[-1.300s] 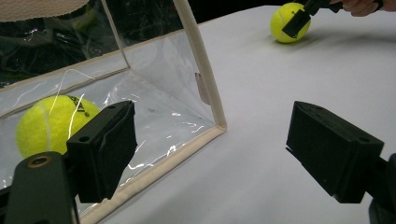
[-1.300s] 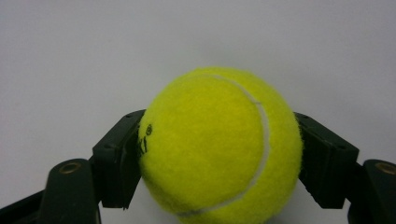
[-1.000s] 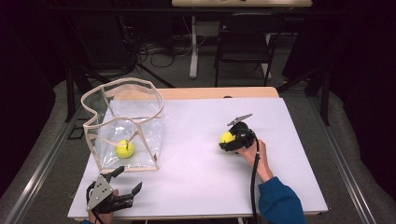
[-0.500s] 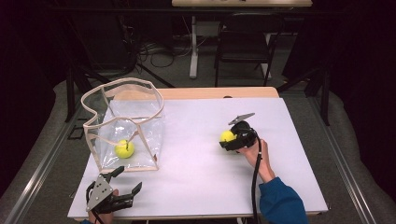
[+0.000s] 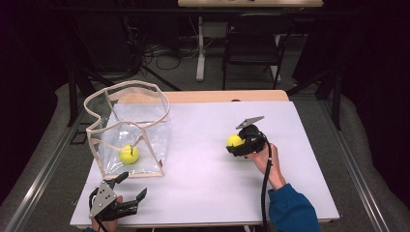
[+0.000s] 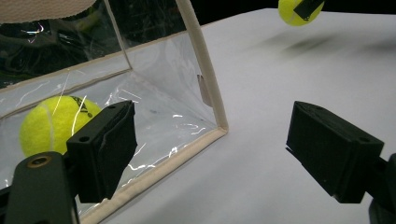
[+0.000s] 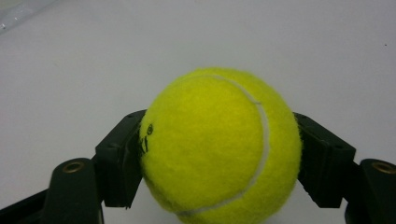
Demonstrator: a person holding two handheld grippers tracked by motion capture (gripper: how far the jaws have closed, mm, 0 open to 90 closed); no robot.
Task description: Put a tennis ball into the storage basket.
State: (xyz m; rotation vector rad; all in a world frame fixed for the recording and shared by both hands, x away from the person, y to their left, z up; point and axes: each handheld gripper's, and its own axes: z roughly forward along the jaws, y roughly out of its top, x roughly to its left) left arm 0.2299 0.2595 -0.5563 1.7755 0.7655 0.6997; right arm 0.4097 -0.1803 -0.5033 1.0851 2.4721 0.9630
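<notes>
Right now the right claw (image 5: 235, 145) pinches a ball (image 5: 234, 140) between its jaws, at the right of the surface (image 5: 203, 193) and, judging by the shadow under it in the left gripper view, lifted a little off it. The likely step is carrying this ball left to the clear bag (image 5: 126, 126), where a second ball (image 5: 128, 154) already lies. To do it well, keep the pinch across the ball's middle, raise it enough to pass over the bag's stiff beige rim (image 5: 145, 87), and come down through the open top rather than at the plastic wall. The left claw (image 5: 129, 193) rests spread and empty at the near left edge, just near of the bag; it could steady the bag, which looks light and may tip. Otherwise the path between is bare.
</notes>
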